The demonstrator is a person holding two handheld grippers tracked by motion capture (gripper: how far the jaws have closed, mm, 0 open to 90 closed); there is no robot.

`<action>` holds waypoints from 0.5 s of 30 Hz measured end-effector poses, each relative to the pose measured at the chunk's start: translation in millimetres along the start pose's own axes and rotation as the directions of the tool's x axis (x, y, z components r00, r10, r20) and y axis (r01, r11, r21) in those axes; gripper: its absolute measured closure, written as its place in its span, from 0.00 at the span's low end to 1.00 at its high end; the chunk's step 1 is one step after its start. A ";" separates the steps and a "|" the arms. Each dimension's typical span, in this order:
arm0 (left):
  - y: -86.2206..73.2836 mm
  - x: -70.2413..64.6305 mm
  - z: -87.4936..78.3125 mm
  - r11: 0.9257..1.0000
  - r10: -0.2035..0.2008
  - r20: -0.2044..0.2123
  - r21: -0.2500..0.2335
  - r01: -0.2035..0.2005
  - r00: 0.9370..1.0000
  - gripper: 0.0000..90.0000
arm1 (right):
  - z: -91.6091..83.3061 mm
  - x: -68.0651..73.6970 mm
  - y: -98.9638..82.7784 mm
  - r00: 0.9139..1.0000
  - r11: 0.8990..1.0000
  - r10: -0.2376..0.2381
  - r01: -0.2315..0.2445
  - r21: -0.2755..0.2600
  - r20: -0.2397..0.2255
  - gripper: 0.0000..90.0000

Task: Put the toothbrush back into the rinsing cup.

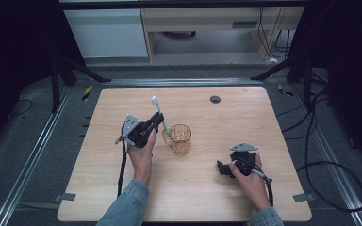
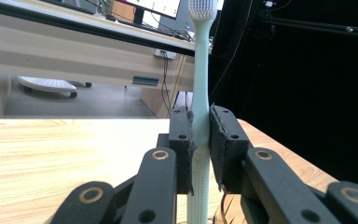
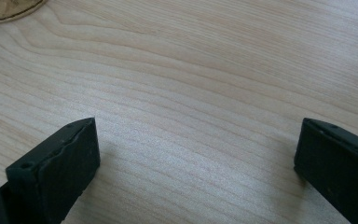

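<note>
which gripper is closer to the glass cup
Left. The left gripper, clamped on a toothbrush, sits right beside the glass cup on its left. The right gripper rests on the table well off to the cup's right, jaws open.

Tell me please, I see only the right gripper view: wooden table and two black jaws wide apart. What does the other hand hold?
Observer: The left tool is shut on a pale green plastic toothbrush, gripped at its handle.
Operator: How does the toothbrush stand?
Observer: Nearly upright, white bristle head on top, leaning a little away from the person in the high view.
Operator: Is any container near it?
Observer: Yes, a clear amber plastic cup stands upright on the light wooden table, just right of the left tool.
Operator: And where is my tool?
Observer: The right tool lies low near the table's front right, apart from the cup, open and holding nothing.
</note>
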State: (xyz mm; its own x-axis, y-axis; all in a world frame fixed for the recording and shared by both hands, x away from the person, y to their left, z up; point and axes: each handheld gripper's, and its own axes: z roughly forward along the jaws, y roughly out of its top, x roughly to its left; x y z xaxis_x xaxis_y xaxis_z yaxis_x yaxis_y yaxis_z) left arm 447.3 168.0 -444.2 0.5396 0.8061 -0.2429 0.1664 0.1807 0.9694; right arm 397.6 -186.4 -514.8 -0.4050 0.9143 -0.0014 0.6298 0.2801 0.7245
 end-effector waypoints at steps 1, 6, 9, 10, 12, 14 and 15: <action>-0.4 0.2 0.0 1.000 0.000 0.001 0.000 0.000 1.000 0.88 | 0.1 -0.1 0.0 1.000 1.000 -0.001 0.001 0.000 0.001 0.00; -3.2 0.1 0.7 1.000 0.009 0.004 0.007 -0.009 1.000 0.87 | 0.0 0.0 0.0 1.000 1.000 0.000 0.000 0.000 0.000 0.00; -5.0 -0.4 1.1 1.000 0.017 0.005 0.010 -0.017 1.000 0.87 | 0.0 0.0 0.0 1.000 1.000 0.000 0.000 0.000 0.000 0.00; -5.5 -0.3 1.0 1.000 0.018 0.005 0.012 -0.019 1.000 0.87 | 0.0 0.0 0.0 1.000 1.000 0.000 0.000 0.000 0.000 0.00; -6.0 -0.3 1.2 1.000 0.017 0.005 0.011 -0.017 1.000 0.87 | 0.0 0.0 0.0 1.000 1.000 0.000 0.000 0.000 0.000 0.00; -6.8 0.0 1.4 1.000 0.020 0.005 0.015 -0.021 1.000 0.87 | 0.0 0.0 0.0 1.000 1.000 0.000 0.000 0.000 0.000 0.00; -7.6 0.0 1.7 0.999 0.026 0.007 0.018 -0.026 1.000 0.87 | 0.0 0.0 0.0 1.000 1.000 0.000 0.000 0.000 0.000 0.00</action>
State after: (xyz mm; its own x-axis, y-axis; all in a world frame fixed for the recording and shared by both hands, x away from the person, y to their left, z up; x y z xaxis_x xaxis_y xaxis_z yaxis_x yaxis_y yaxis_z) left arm 447.5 165.6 -451.7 0.5495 0.8066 -0.2178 0.1669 0.1494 0.9746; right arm 397.6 -186.4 -514.8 -0.4048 0.9144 -0.0013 0.6300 0.2799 0.7245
